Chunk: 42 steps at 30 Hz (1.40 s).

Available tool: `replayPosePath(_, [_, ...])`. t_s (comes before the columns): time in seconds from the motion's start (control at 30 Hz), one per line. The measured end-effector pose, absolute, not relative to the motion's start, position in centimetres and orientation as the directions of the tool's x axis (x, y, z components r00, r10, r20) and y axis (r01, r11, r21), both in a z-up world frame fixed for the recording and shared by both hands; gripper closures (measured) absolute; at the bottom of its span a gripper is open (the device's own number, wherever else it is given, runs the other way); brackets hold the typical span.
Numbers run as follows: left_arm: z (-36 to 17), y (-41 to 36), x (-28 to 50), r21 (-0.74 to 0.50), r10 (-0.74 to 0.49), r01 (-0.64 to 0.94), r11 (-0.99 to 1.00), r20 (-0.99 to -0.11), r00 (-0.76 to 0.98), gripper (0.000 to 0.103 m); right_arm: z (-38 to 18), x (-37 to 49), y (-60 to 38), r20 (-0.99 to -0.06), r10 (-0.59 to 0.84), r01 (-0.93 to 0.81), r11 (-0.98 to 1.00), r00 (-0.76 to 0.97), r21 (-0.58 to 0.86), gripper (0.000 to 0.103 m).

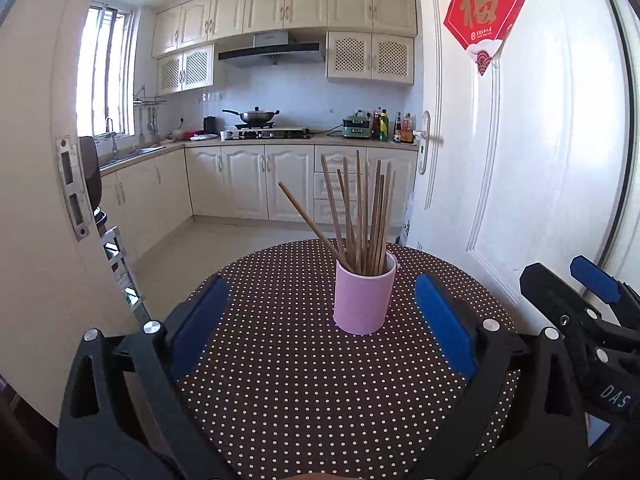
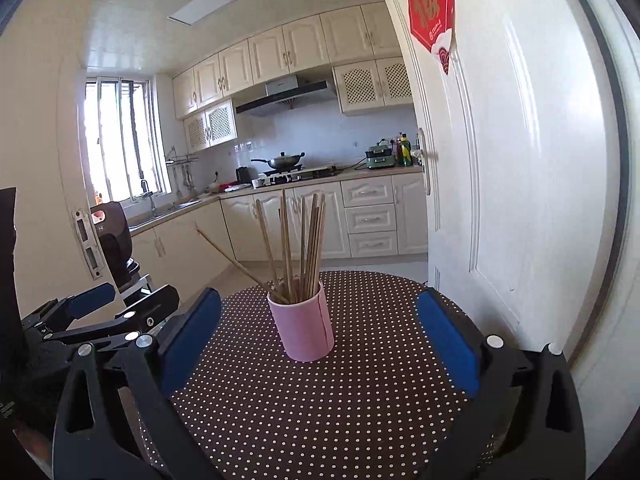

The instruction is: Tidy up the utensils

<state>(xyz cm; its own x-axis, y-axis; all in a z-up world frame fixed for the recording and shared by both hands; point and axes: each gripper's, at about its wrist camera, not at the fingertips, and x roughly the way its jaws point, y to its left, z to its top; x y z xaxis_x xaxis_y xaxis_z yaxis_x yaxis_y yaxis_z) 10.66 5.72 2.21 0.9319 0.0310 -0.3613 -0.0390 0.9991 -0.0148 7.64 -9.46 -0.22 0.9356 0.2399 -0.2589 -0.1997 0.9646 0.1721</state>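
A pink cup (image 1: 362, 300) (image 2: 302, 328) stands upright on a round table (image 1: 300, 380) (image 2: 340, 400) with a brown polka-dot cloth. Several wooden chopsticks (image 1: 360, 216) (image 2: 300, 248) stand in the cup, and one leans far out to the left. My left gripper (image 1: 321, 279) is open and empty, a little short of the cup, which sits right of its centre line. My right gripper (image 2: 319, 294) is also open and empty, with the cup ahead between its blue pads but clear of them. Each gripper also shows at the edge of the other's view: right gripper (image 1: 556, 266), left gripper (image 2: 136, 294).
A white door (image 1: 520, 160) with a red paper sign (image 1: 486, 4) stands open close to the table's right side. A door frame (image 1: 40, 200) and a dark device on a stand (image 2: 114, 236) are at the left. A kitchen with cabinets lies beyond.
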Motion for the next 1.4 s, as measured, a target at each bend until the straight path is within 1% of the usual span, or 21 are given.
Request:
replayPosePath(0.23, [3.4, 5.4, 9.0, 0.008, 0.047, -0.047, 0.999, -0.314, 0.948, 0.009, 0.3, 6.2, -9.6, -0.218, 0.225, -0.192, 0.968, 0.95, 0.162, 0.008])
replayPosePath(0.47, [4.3, 5.6, 7.5, 0.004, 0.045, -0.046, 0.999, -0.302, 0.952, 0.009, 0.7, 4.9, -9.7, -0.181, 0.215, -0.187, 0.97, 0.96, 0.158, 0.008])
replayPosePath(0.67, [5.0, 5.5, 6.2, 0.003, 0.042, -0.043, 0.999, -0.269, 0.962, 0.009, 1.3, 3.8, -9.6, -0.154, 0.209, -0.189, 0.973, 0.966, 0.134, 0.008])
replayPosePath(0.83, [5.5, 5.5, 5.3, 0.008, 0.052, -0.052, 0.999, -0.241, 0.969, 0.009, 1.5, 3.3, -9.9, -0.135, 0.195, -0.174, 0.973, 0.972, 0.152, 0.008])
replayPosePath(1.17, [5.5, 5.9, 4.8, 0.002, 0.056, -0.057, 0.998, -0.238, 0.97, 0.009, 1.3, 3.1, -9.8, -0.138, 0.199, -0.178, 0.972, 0.97, 0.152, 0.008])
replayPosePath(1.4, [5.2, 5.8, 5.1, 0.009, 0.048, -0.047, 0.999, -0.255, 0.966, 0.009, 1.1, 3.1, -9.5, -0.145, 0.203, -0.183, 0.973, 0.969, 0.14, 0.008])
